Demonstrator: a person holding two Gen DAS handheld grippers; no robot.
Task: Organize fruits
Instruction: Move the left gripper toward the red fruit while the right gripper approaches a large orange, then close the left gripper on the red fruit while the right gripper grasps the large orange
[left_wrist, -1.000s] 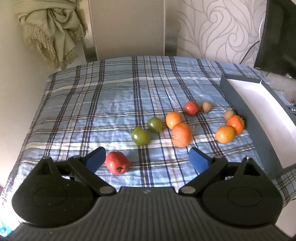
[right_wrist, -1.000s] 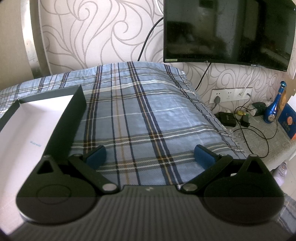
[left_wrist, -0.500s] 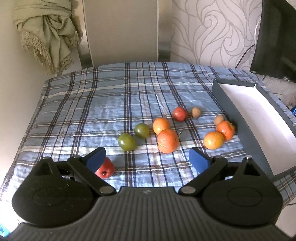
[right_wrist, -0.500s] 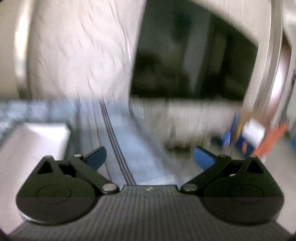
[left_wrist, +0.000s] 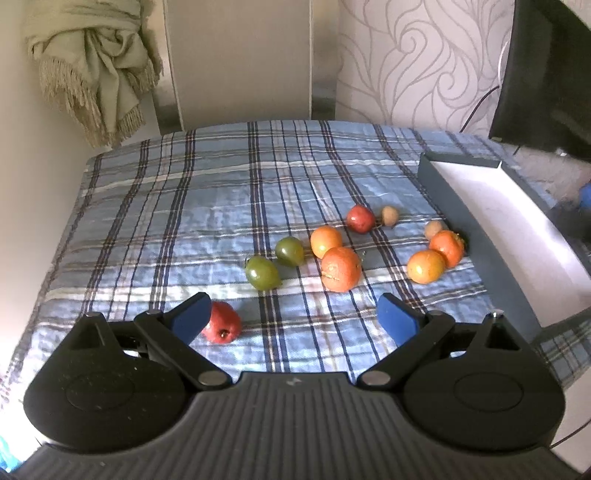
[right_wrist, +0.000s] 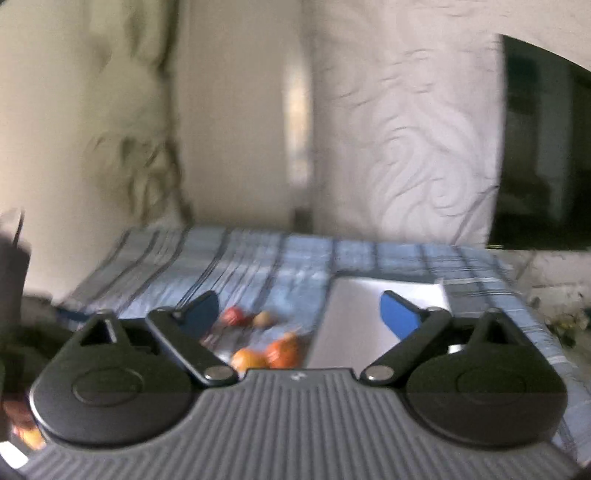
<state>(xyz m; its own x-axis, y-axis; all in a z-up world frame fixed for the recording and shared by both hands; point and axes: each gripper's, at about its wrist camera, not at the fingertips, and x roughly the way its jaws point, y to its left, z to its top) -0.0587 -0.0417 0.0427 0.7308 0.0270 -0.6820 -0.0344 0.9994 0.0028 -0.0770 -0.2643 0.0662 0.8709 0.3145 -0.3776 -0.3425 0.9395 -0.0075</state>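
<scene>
Several fruits lie on the blue plaid cloth (left_wrist: 207, 206): a red fruit (left_wrist: 221, 322) by my left gripper's left fingertip, two green fruits (left_wrist: 262, 272), a big orange (left_wrist: 340, 268), a second red fruit (left_wrist: 360, 218), and two oranges (left_wrist: 425, 266) beside the grey box (left_wrist: 448, 206) with a white inside. My left gripper (left_wrist: 293, 318) is open and empty above the near edge. My right gripper (right_wrist: 299, 314) is open and empty; its view is blurred and shows oranges (right_wrist: 282, 352) and the box (right_wrist: 351, 317).
A dark TV (left_wrist: 550, 74) hangs on the patterned wall at right. A beige fringed cloth (left_wrist: 92, 62) hangs at the back left. A white panel (left_wrist: 240, 59) stands behind the table. The table's left edge meets a plain wall.
My right gripper has swung left from the TV and wall sockets to face the box and fruits. My left gripper has pulled back and shifted slightly; the fruits have not moved.
</scene>
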